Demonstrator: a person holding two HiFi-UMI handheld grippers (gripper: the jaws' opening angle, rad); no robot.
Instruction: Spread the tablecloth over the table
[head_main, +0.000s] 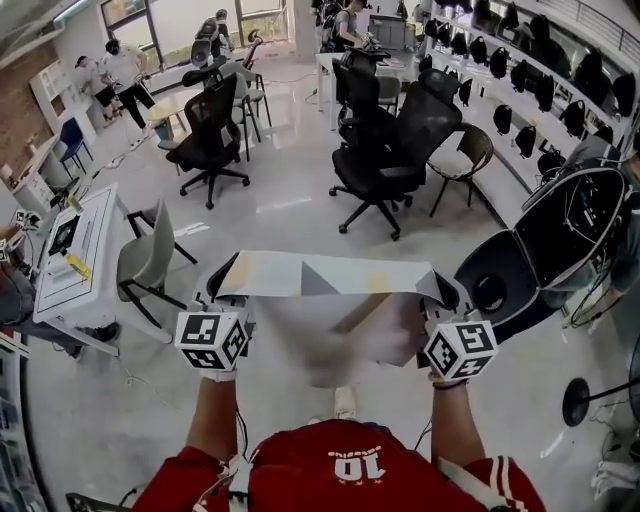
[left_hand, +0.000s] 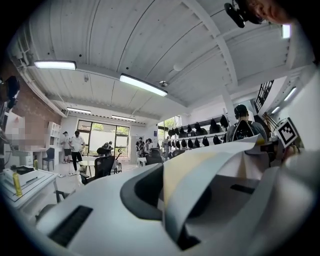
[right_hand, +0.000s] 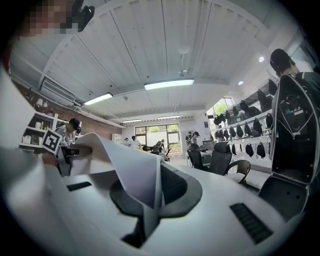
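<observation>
Left hand-held gripper (head_main: 224, 288): jaws closed on one corner of the tablecloth (head_main: 330, 275); its own view shows fabric pinched in the slot between them. Right hand-held gripper (head_main: 446, 292): clamped the same way on the opposite corner. Both point level, side by side, well apart.

The cloth's upper edge runs nearly straight from one hand-held gripper to the other, with a folded-over flap at each end. The rest hangs below the jaws, blurred, over bare floor. Nothing lies under the cloth. A white counter (head_main: 95, 225) stands well off to the left of the left hand-held gripper; cannot tell whether it is the target.

Judgement: this is the carry, and spreading has not begun. To do it well:
- Firm grips, both hands level and apart, so the edge stays taut.
- Shake the end flaps open.
- Pass the hanging part over the counter's far edge first, then lower and draw back flat.

Risk: the loose hem could snag on the office chairs (head_main: 385, 150) ahead of the jaws.
</observation>
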